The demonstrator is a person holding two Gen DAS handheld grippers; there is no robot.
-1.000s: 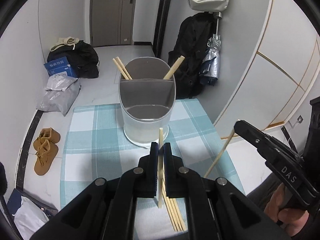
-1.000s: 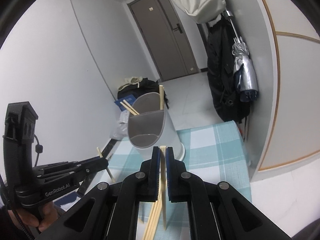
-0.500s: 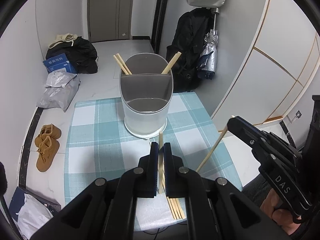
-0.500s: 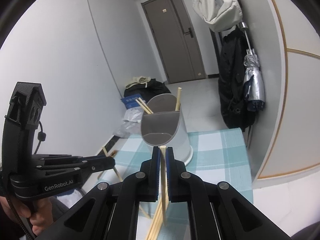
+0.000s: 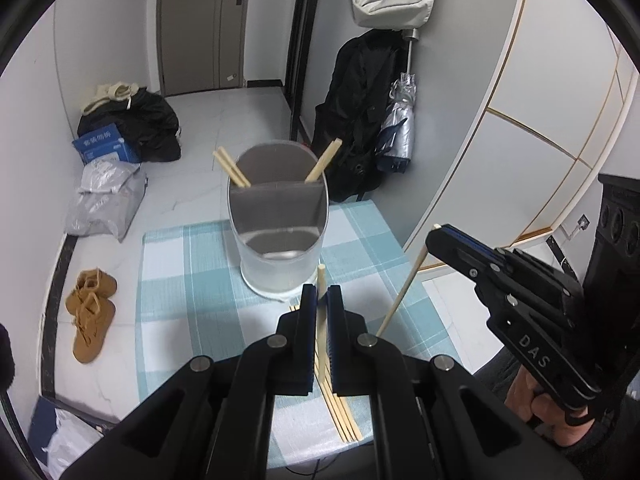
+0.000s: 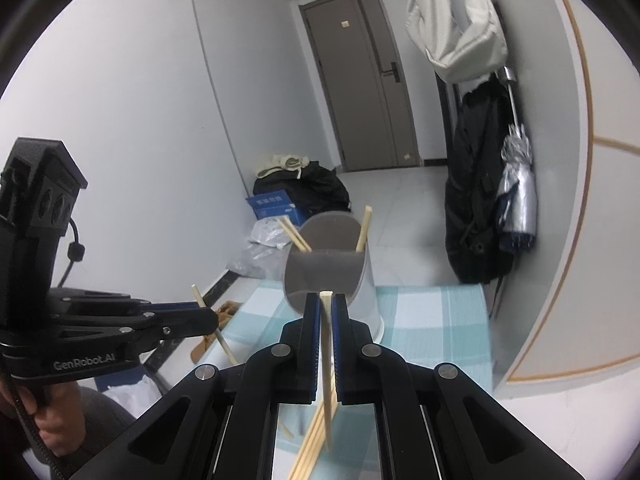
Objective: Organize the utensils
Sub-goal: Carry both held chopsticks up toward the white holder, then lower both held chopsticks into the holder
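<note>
A translucent utensil holder (image 5: 280, 268) with grey dividers stands on the blue-checked table (image 5: 188, 280). Three chopsticks (image 5: 232, 169) lean in its far compartment. My left gripper (image 5: 319, 294) hovers just short of the holder, shut on one upright chopstick (image 5: 320, 276). Several loose chopsticks (image 5: 340, 416) lie on the cloth below it. To the right, my right gripper (image 5: 438, 236) is shut on another chopstick (image 5: 404, 284) that hangs slanted. In the right wrist view that gripper (image 6: 327, 300) pinches its chopstick (image 6: 329, 360) before the holder (image 6: 370, 292), with the left gripper (image 6: 210, 318) at left.
Brown boots (image 5: 90, 316), grey bags (image 5: 108, 200) and a blue box (image 5: 104, 146) lie on the floor left of the table. A black coat (image 5: 356, 120) and a folded umbrella (image 5: 398, 132) hang beyond the table's far right corner. A curved wall (image 5: 520, 140) stands close on the right.
Both grippers have risen above the table, each still pinching its chopstick. The holder and the loose chopsticks now sit lower and further off in both views.
</note>
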